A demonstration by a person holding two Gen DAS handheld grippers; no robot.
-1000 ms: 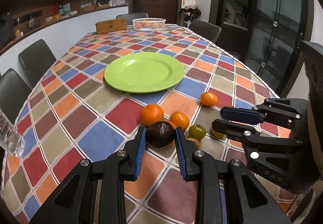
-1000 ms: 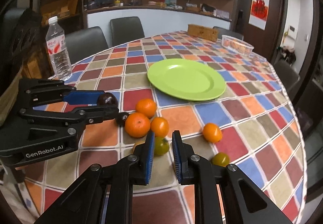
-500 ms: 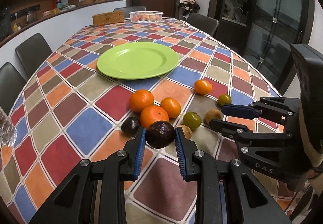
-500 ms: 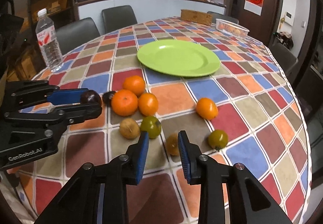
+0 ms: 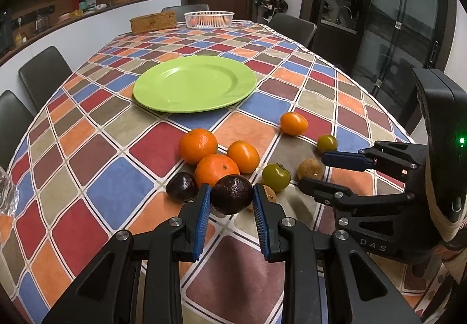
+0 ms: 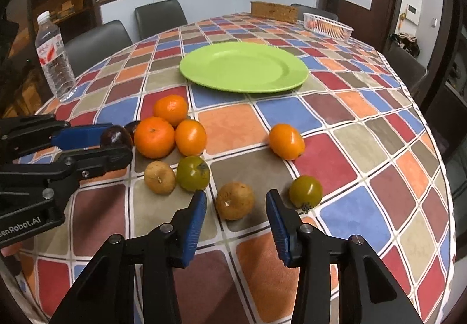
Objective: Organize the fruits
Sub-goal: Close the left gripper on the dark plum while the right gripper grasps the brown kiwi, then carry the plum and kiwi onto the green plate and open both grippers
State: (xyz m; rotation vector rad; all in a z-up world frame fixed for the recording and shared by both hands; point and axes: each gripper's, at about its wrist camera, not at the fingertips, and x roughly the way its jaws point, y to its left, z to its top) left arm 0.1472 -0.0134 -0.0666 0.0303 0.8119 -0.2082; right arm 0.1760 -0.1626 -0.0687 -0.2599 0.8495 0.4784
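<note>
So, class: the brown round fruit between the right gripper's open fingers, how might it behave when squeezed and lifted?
The brown fruit looks round, so a nudge would probably roll it. Its dull, rough-looking skin should grip well. The right gripper stands open around it, not touching.

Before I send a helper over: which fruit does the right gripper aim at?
Start at the green plate, then come down to the near table edge. Between the open jaws of the right gripper sits a brown, rough-skinned round fruit, alone, duller than the green persimmon beside it.
</note>
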